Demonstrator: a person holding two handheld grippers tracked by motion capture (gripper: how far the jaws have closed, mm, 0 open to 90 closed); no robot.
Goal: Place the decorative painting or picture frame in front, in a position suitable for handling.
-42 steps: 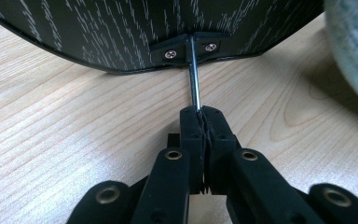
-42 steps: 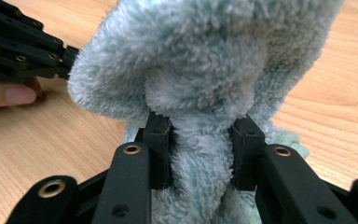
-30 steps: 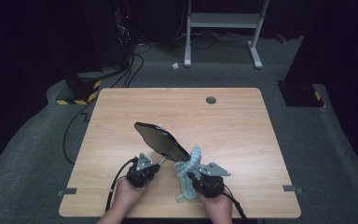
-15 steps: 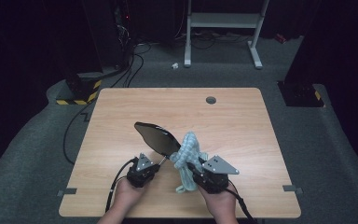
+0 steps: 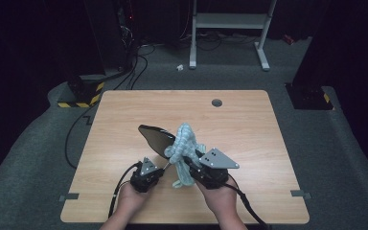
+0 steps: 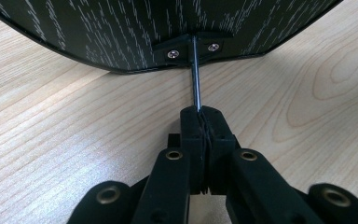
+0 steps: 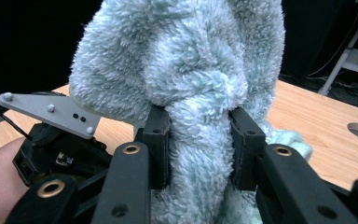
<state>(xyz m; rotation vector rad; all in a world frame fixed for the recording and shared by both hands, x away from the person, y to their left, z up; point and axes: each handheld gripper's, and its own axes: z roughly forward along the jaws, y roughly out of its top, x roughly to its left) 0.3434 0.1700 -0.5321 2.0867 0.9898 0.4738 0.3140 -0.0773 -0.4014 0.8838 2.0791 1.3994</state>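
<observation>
Right gripper point(image 5: 188, 160) has lifted the fluffy cloth point(image 5: 184, 143), jaws pinching it, against the black pan point(image 5: 157, 139) near the tabletop's front edge. Left gripper point(image 6: 200, 114) pressed together on the pan's wire handle point(image 6: 195, 74). Wiping barely begun.

Both forearms come in bare, no sleeves showing; each hand wraps a chunky black gripper body; the left gripper point(image 5: 145, 175) carries a small grey three-cornered plate on top, and the right gripper point(image 5: 199, 165) a larger one dotted with silver screw heads; a black cable trails from each toward the near edge; the fingers point(image 6: 192, 126) are matte black, blocky, squared at the tips, hung on black link arms with brass-coloured rivets at the pivots.
</observation>
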